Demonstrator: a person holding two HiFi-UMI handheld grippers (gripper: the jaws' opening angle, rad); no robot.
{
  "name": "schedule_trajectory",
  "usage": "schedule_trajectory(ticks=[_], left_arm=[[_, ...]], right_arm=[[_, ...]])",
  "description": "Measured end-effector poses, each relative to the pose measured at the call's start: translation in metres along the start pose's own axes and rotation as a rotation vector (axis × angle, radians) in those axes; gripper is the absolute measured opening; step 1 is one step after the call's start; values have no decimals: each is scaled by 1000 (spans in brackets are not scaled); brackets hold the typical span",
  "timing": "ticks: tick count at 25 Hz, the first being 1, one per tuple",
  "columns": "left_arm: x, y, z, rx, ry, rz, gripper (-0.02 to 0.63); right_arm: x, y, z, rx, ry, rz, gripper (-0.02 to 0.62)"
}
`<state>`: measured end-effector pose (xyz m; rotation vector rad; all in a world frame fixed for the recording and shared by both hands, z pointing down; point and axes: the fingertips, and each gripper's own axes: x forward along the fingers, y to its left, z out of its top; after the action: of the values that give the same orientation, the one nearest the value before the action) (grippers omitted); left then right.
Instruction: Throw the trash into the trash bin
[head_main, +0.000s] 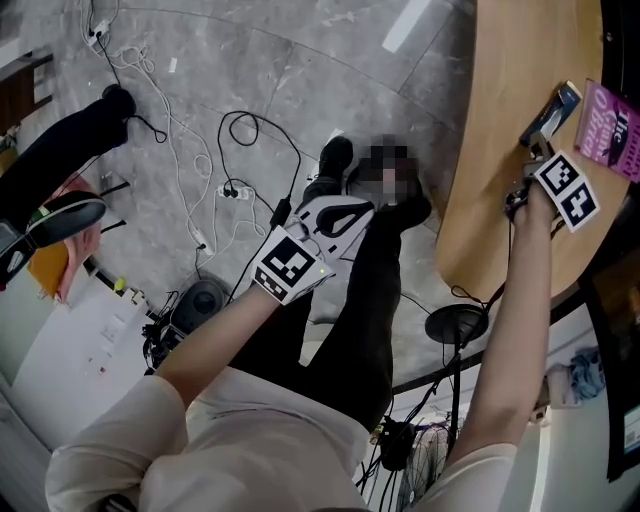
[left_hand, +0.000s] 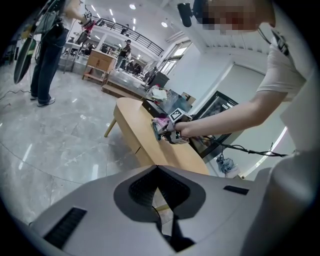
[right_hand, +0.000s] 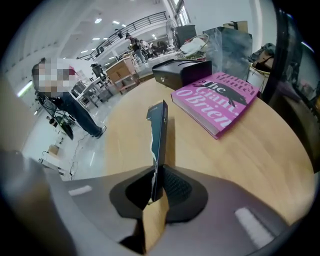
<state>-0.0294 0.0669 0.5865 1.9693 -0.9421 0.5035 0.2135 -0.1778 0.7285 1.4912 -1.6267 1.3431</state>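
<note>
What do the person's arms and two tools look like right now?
Both the left tool and right tool have smooth pale grey shells with dark textured pads. Each carries a white cube with black square markers, left and right. The person wears a light short-sleeved top; the forearms are bare.

Dark torn packet (right_hand: 159, 137), upright, maybe cardboard

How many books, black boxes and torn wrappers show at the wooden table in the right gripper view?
Pink book: 1
Black box: 1
Torn dark wrapper, clamped in the right gripper: 1
Total: 3
</note>
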Motion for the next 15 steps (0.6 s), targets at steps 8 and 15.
schedule_trajectory(ticks=[8,15], left_arm=[[2,-4,-1,13,-1,-12,6],[2,-6,-19,30,22,-26,6]], right_arm=[[-24,5,-24,6,18,53,48],[-39,18,-87,-11,71,96,49]])
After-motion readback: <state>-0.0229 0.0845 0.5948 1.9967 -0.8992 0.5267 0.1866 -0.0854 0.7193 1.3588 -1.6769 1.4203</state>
